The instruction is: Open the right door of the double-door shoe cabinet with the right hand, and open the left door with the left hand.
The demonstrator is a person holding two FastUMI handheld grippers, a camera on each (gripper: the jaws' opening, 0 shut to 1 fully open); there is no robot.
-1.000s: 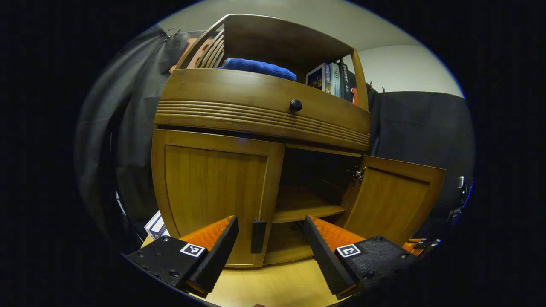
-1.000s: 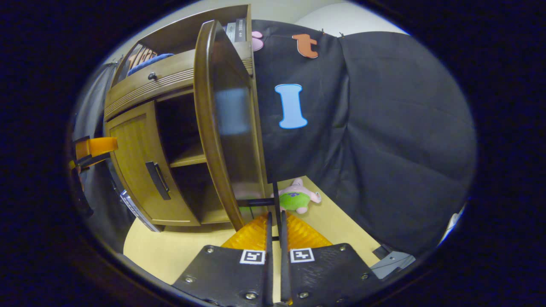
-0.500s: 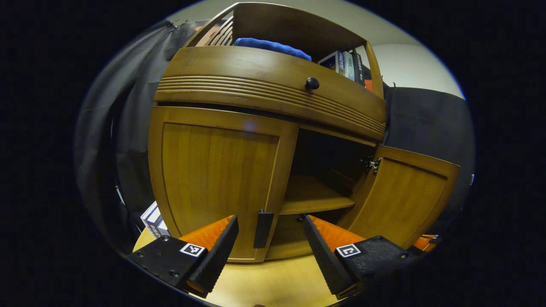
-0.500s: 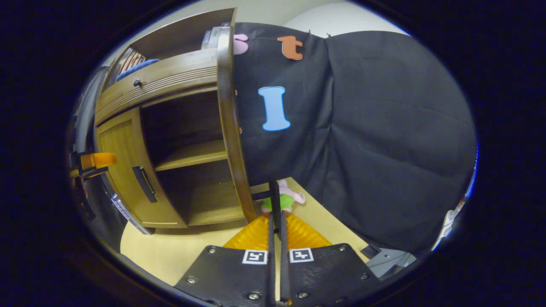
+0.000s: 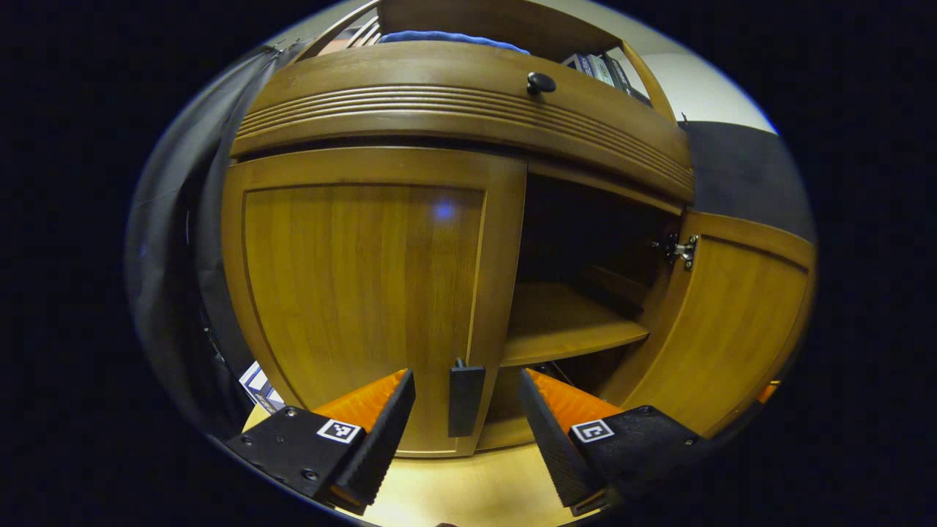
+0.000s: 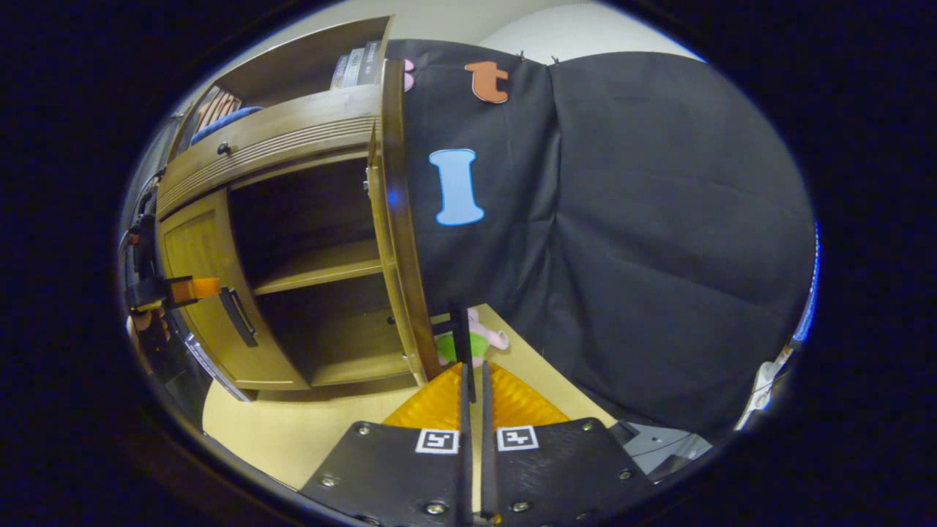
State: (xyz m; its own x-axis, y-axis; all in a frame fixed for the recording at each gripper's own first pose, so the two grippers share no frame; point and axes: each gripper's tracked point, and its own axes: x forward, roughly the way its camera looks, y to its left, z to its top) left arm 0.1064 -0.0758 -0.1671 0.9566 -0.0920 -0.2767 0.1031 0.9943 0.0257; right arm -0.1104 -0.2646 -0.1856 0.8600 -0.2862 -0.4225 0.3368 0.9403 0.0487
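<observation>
Wooden cabinet on pale table, landmark for all below. Right door swung wide open, edge-on in right gripper view, shelf inside exposed. Left door closed flush against cabinet front. Right gripper clenched on right door's handle, fingers nearly together. Left gripper released, fingers spread either side of left handle, not touching. Plush toy on table right of cabinet, behind open door. Knob on drawer above doors.

Glossy varnished wood shoe cabinet, matt dark door handle, shiny metal hinge.
</observation>
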